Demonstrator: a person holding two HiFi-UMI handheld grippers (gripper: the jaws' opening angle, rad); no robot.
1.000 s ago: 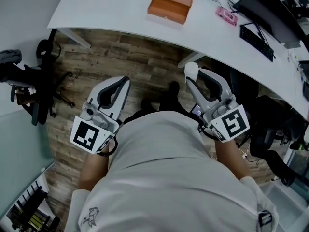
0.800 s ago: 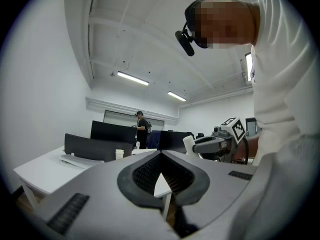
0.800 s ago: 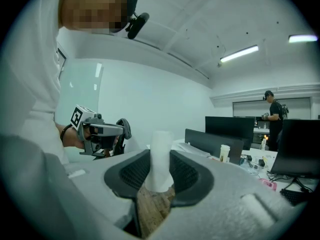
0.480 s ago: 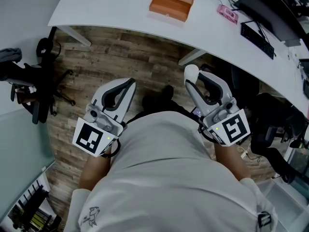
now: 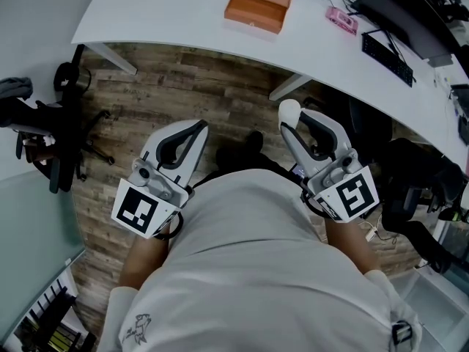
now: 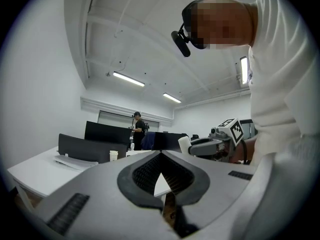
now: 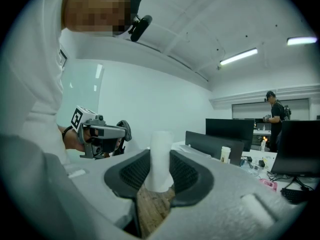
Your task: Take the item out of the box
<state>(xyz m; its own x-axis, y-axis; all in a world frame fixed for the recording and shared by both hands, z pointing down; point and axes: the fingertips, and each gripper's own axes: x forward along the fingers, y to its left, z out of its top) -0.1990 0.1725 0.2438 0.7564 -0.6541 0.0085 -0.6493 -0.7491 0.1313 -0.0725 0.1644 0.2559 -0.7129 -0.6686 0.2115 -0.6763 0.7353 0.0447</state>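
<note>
One white cylinder (image 7: 160, 159) upright, long axis vertical, clamped in right tongs (image 5: 294, 114).

The left claw (image 5: 198, 127) has edged slightly toward the right claw (image 5: 293, 117).

**Tally of the scene**

Two grippers: left gripper (image 5: 195, 129) at nine o'clock, right gripper (image 5: 302, 116) at three o'clock in the head view. One white roll (image 7: 161, 159). One white table (image 5: 161, 13), bearing one orange box (image 5: 258, 6) at twelve o'clock, plus one pink item (image 5: 343, 22) and one black keyboard (image 5: 388, 56) toward one o'clock. In the right gripper view, one paper cup (image 7: 225, 154) and one distant person (image 7: 274, 111), both near three o'clock.
</note>
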